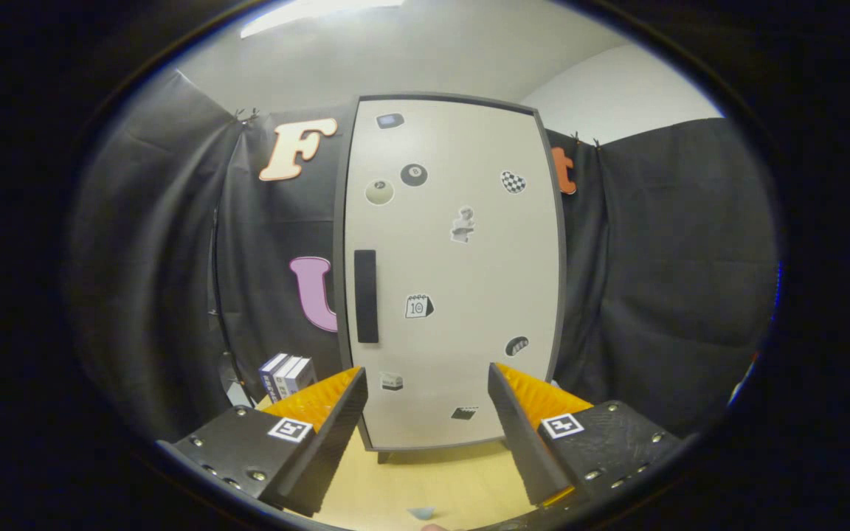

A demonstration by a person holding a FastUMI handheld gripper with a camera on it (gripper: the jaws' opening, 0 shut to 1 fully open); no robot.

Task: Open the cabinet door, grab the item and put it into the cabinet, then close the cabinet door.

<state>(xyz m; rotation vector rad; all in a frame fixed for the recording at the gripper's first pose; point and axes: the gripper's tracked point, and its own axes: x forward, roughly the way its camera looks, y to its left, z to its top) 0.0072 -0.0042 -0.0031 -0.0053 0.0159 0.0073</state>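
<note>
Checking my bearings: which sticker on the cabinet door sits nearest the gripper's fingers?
The small box-shaped sticker, low on the white cabinet door, beside the open gripper's left orange finger; others sit farther off.

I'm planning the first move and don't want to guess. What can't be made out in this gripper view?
- Cabinet interior: hidden by its shut door.
- Boxes left of the cabinet: partly behind one finger of the open, empty hand-held gripper; markings too small.
- Small bluish thing on the table between the fingers: cut off, unidentifiable.

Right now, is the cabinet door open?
No, the cabinet door sits flush and closed, its black handle untouched beyond the open gripper.
</note>
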